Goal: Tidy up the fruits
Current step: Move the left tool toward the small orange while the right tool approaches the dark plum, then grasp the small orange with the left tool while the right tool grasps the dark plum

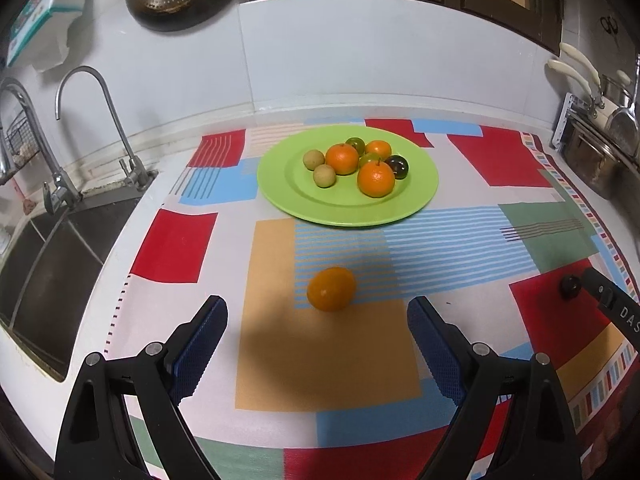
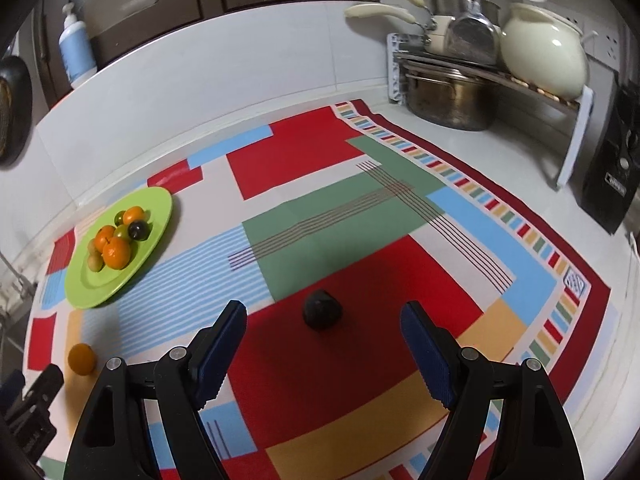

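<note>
A green plate holds several fruits: oranges, pale round fruits and dark ones. It also shows in the right wrist view. A loose orange lies on the cloth just ahead of my open, empty left gripper; it shows in the right wrist view too. A dark fruit lies on the red patch just ahead of my open, empty right gripper; it appears in the left wrist view.
A colourful patterned cloth covers the counter. A sink with taps lies to the left. A rack with pots and a cream pot stands at the right. A soap bottle stands on the back ledge.
</note>
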A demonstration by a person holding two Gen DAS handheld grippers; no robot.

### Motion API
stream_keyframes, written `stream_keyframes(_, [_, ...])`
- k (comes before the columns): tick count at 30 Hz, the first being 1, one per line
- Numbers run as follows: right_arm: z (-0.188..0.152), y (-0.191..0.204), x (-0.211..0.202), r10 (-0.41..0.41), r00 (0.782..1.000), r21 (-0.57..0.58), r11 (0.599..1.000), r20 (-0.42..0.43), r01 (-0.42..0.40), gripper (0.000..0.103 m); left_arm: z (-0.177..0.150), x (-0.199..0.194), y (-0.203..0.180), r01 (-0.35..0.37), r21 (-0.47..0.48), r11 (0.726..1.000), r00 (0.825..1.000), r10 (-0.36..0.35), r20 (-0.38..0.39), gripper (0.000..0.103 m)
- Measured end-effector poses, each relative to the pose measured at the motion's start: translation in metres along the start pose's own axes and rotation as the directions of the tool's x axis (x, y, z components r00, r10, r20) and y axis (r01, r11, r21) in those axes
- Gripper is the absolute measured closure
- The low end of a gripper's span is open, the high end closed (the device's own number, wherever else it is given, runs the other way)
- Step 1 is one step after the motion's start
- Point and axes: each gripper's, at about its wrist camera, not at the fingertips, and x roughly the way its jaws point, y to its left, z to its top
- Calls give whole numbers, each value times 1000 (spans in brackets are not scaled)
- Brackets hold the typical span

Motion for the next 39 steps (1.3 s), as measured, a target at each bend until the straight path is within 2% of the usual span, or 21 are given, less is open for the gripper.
stream_keyframes(3, [-4,-5,5,2,1000,1,1000,-16,-2,24,-6,4,-2,-19,-3,1000,1000,19,9,11])
stream_keyframes(8, [-6,-4,14,-20,1000,-39,999,-22,19,27,-7,17,-3,-10,-27,1000,1000,10,-11,11])
stream_keyframes(11, [-6,-2,22,-16,999,-56,998,-49,13,34,-6,26,-2,7,-52,999,1000,-9,-29,12])
stream_keyframes(15, [-5,6,33,-6,997,-88,996,-74,0,43,-4,38,-2,32,-66,997,997,-36,-65,29])
stream_keyframes(25, [-2,20,50,20,992,-125,992,-123,-36,59,-2,52,-5,85,-58,995,990,-91,-106,58])
stream_keyframes(29, [-1,21,54,14,991,-134,990,-133,-32,65,-1,53,-7,91,-46,995,990,-95,-106,63])
stream_keyframes(33, [0,21,54,14,992,-145,989,-129,-33,75,-2,54,-8,99,-29,995,989,-101,-112,75])
stream_keyframes(39, [-2,24,53,32,991,-161,986,-127,-53,75,-1,52,-9,114,-15,993,988,-115,-104,83])
